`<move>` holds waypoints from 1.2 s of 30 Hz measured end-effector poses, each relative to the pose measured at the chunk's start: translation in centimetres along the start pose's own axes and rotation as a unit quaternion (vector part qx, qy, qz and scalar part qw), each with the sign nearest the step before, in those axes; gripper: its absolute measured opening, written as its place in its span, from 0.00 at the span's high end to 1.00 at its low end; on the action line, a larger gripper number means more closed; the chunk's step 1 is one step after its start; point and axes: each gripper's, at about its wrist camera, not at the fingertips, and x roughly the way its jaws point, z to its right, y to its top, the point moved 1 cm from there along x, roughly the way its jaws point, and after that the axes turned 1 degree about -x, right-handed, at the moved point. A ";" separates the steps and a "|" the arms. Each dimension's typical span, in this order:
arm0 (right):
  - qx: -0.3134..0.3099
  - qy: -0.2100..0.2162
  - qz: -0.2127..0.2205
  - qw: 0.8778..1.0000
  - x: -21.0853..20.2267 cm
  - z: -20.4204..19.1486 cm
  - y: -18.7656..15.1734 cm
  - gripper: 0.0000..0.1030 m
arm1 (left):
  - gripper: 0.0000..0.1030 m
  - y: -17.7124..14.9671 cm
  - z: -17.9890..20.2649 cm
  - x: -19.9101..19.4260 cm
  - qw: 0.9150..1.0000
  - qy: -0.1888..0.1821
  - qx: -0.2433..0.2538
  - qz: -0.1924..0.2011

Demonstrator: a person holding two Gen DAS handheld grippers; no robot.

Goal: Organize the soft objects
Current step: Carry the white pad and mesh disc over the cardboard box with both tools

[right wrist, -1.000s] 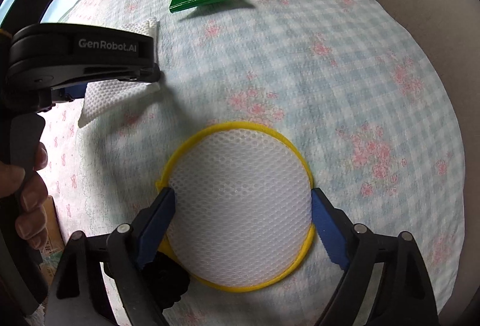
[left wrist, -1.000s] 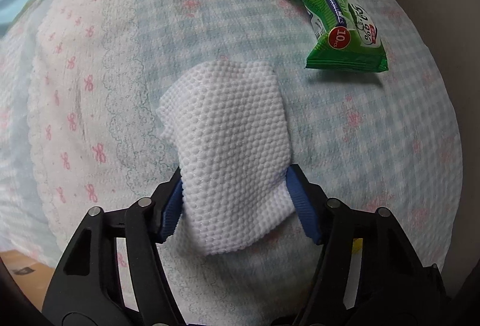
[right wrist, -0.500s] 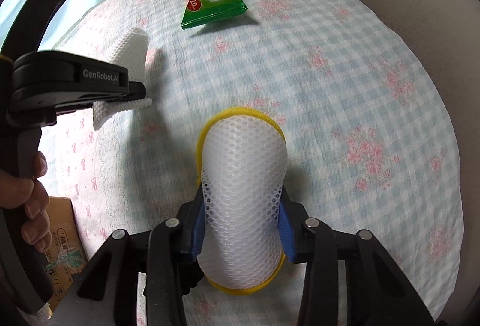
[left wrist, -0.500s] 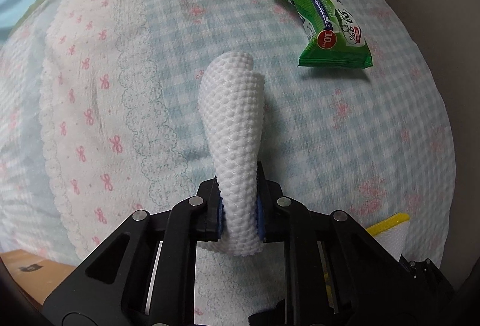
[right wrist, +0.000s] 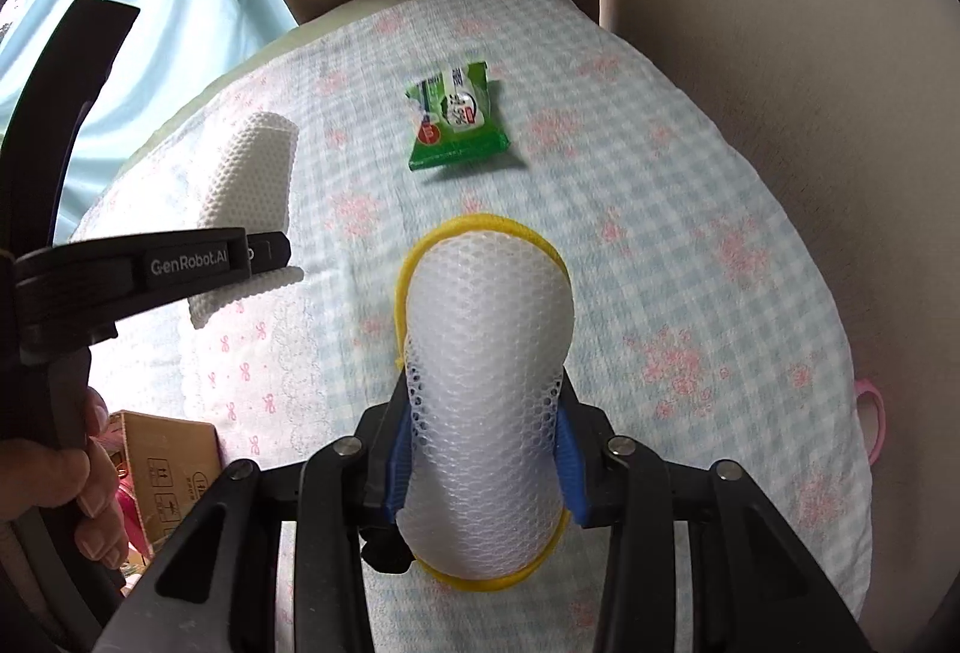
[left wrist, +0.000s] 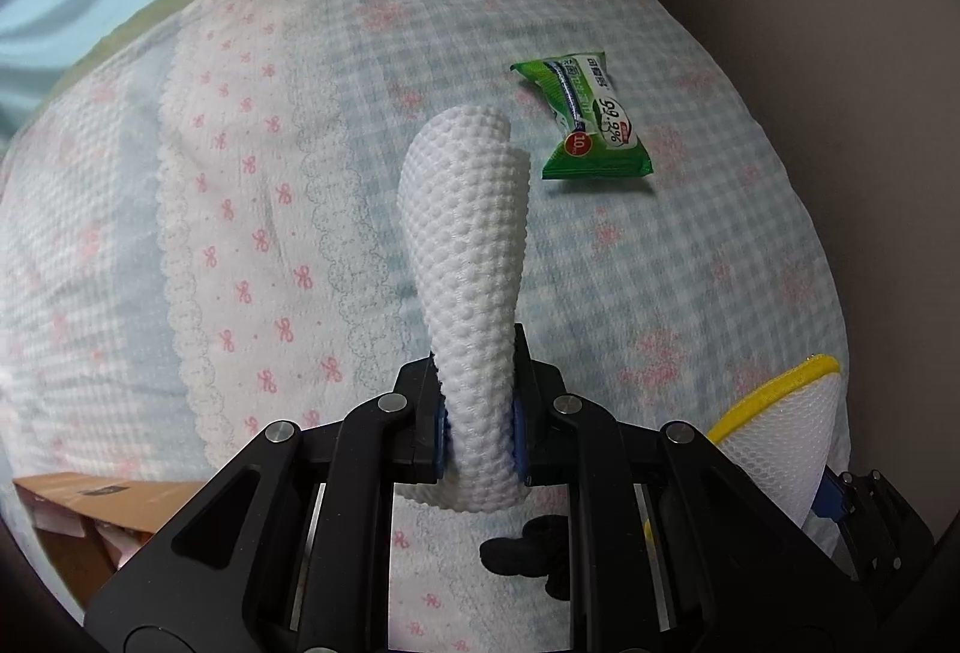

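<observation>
Squeezing the bumpy white folded cloth [left wrist: 465,257] in my left gripper [left wrist: 480,434] and the round yellow-rimmed white mesh pad [right wrist: 486,383] in my right gripper [right wrist: 485,458], I fear either squashy thing may slip out, though the pinch on each looks firm, I think.

We see the left black two-finger tongs [left wrist: 479,431] clamped tight, their blue-padded fingers [left wrist: 440,440] nearly together around what they hold. The right black two-finger tongs [right wrist: 483,458] are likewise closed, blue pads [right wrist: 567,479] pressed in. A bare hand [right wrist: 54,479] grips the left tongs' handle, fingers curled round it.
</observation>
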 end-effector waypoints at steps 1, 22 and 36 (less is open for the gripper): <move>-0.003 0.002 0.006 1.000 -0.6 -0.5 0.3 0.64 | 0.87 -0.1 0.1 -1.0 1.000 0.000 -0.002 0.006; -0.155 0.088 0.069 0.981 -17.3 -13.5 -0.2 0.64 | 0.87 -12.1 -9.9 -22.4 0.989 0.021 -0.118 0.091; -0.236 0.141 0.031 0.961 -17.1 -26.8 -6.0 0.64 | 0.87 -21.6 -23.8 -24.8 0.977 0.056 -0.192 0.079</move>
